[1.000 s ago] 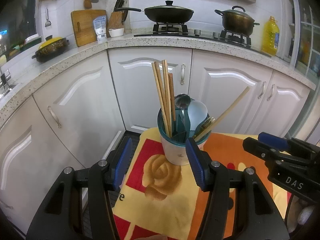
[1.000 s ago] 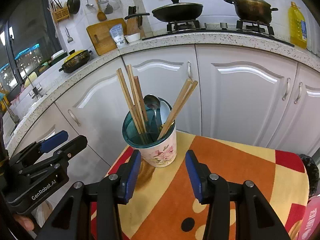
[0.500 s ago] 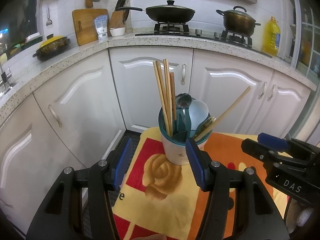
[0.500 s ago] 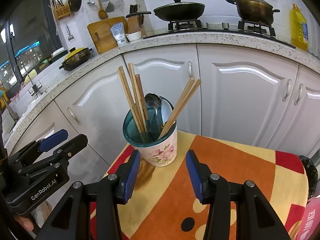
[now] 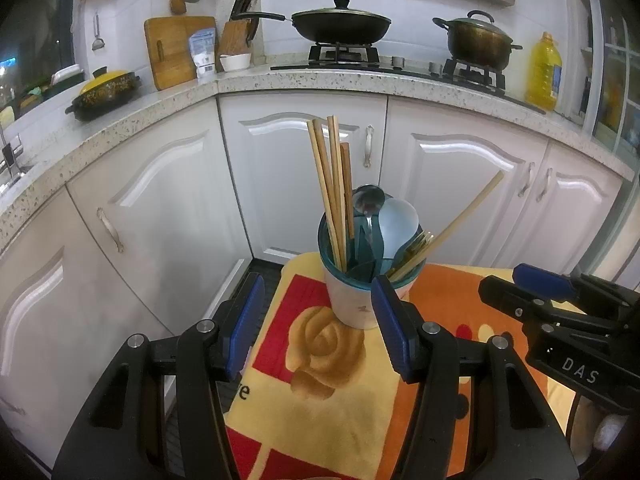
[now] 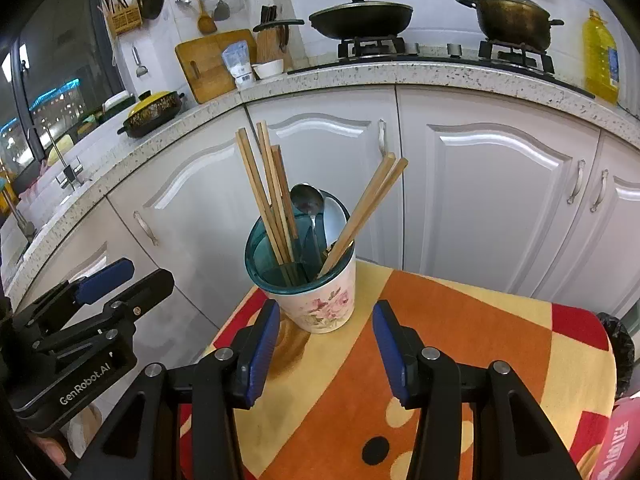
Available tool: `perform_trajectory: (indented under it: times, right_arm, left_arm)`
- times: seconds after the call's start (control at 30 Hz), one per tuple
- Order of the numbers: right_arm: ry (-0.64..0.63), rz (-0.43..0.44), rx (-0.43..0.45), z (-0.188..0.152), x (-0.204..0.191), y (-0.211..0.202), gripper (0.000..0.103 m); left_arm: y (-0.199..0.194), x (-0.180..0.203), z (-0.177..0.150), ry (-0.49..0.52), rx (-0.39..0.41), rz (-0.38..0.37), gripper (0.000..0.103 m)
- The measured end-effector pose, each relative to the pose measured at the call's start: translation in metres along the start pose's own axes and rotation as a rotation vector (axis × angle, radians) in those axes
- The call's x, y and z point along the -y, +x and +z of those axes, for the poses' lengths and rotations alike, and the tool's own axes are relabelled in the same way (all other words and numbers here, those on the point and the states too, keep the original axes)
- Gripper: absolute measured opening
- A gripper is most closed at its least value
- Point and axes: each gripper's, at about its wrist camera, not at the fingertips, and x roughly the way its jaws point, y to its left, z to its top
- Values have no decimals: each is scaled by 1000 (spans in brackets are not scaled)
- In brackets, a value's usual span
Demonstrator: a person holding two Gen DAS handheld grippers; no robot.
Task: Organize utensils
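Cup w/ upright chopsticks sits dead ahead of right gripper, the nearer one. Left gripper sits off to its left; both open, empty.

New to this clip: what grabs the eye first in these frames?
The floral utensil cup with a teal liner, standing on the orange, red and yellow cloth and bristling with wooden chopsticks, spoons and a fork. Both claws hang open and empty just short of it: the left claw and the right claw. Behind, a black wok and a bronze pot sit on the stove.
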Motion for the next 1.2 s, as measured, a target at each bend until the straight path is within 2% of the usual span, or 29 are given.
perform_trajectory:
  times: [0.7, 1.2]
  right_arm:
    - [-40, -23, 2, 7, -5, 6, 47]
    - [-13, -21, 21, 7, 0, 3, 49]
  left_arm:
    - [1, 1, 5, 12, 6, -4, 55]
    - [5, 5, 4, 9, 8, -12, 55]
